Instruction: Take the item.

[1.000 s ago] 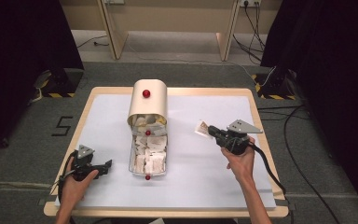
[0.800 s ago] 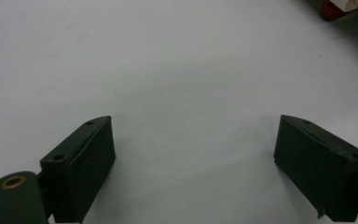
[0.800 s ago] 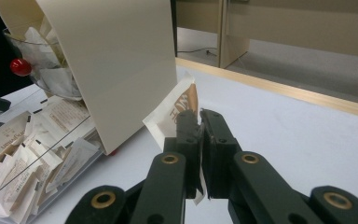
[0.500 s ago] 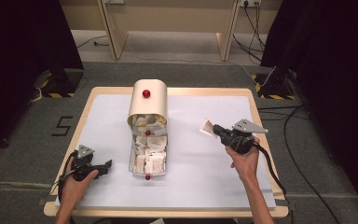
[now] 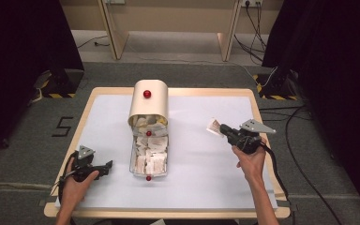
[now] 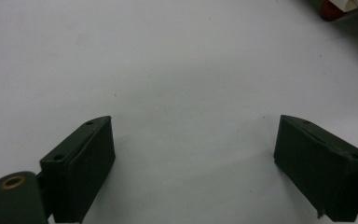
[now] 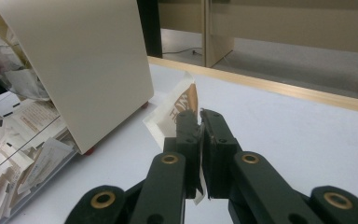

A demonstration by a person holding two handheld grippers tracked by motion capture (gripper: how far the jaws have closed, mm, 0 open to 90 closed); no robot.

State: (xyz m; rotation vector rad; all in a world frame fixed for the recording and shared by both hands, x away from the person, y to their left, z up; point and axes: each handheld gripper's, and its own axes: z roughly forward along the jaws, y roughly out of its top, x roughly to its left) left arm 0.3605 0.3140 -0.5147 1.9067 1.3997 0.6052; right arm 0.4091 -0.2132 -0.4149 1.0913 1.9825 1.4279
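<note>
the right gripper (image 5: 221, 129) clamps a paper sachet (image 5: 213, 125) near the table's (image 5: 206, 206) right edge; the left gripper (image 5: 107, 165) rests agape by the front-left corner.

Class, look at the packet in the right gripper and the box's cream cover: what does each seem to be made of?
Packet: probably paper, matt white with brown print; it is thin and bends where the right gripper pinches it.
Cream cover: maybe painted metal or plastic; smooth, even, with a rounded top.

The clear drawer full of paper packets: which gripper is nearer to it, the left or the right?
Left. The left gripper lies on the table just beside the clear drawer, near its front end. The right gripper, shut on a paper packet, is farther off on the other side.
</note>
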